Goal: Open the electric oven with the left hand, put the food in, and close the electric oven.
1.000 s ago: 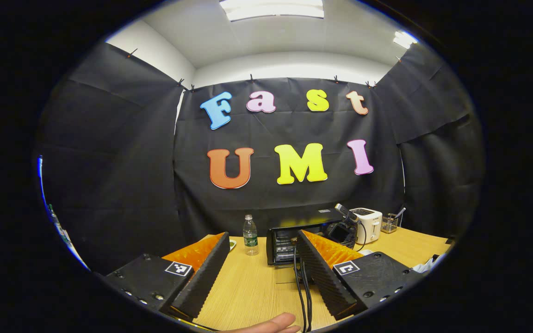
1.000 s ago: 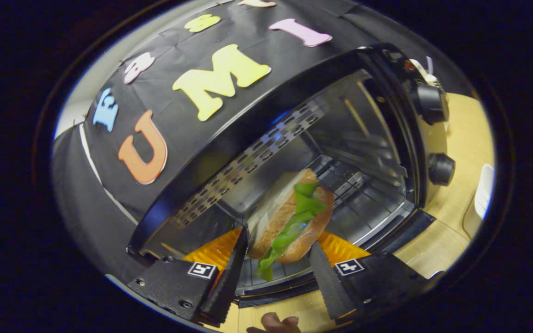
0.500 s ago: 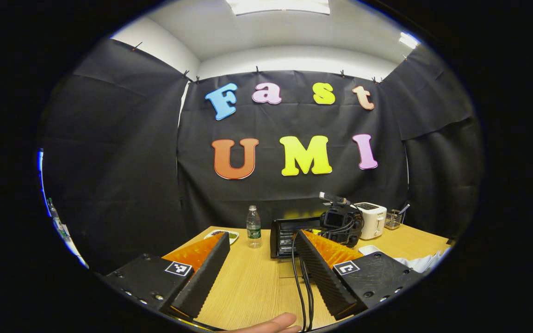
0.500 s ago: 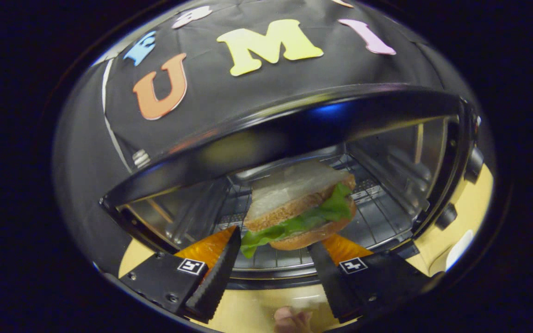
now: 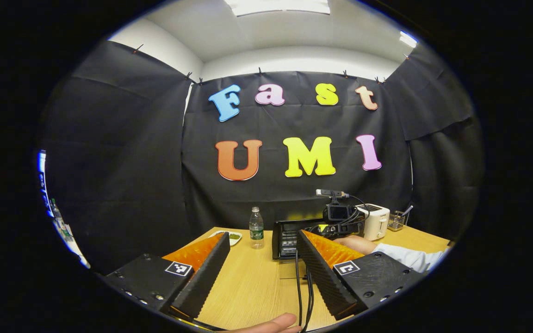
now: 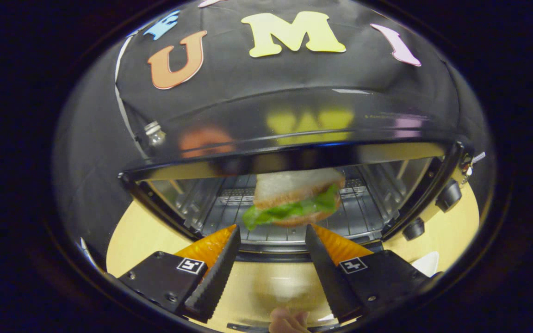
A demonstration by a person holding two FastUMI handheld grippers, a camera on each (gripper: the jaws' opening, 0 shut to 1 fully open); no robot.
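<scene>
Inside the electric oven [image 6: 294, 138], on its rack, sits the sandwich [image 6: 296, 196]. Right gripper [image 6: 271, 240] spread open, empty, at the mouth. Left gripper [image 5: 262, 249] open, empty, above the counter [image 5: 252, 286]. Placement appears done; closing the door remains.

the sandwich [image 6: 296, 199] lies on the rack inside the oven [image 6: 294, 138], seemingly just beyond the right gripper [image 6: 271, 240].

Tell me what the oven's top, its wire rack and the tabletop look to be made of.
Oven top: apparently glossy dark painted metal, since it mirrors the wall behind.
Wire rack: bare shiny metal rods, likely steel, under the sandwich.
Tabletop: pale wood or wood-look laminate with straight grain lines; which one is unclear.
</scene>
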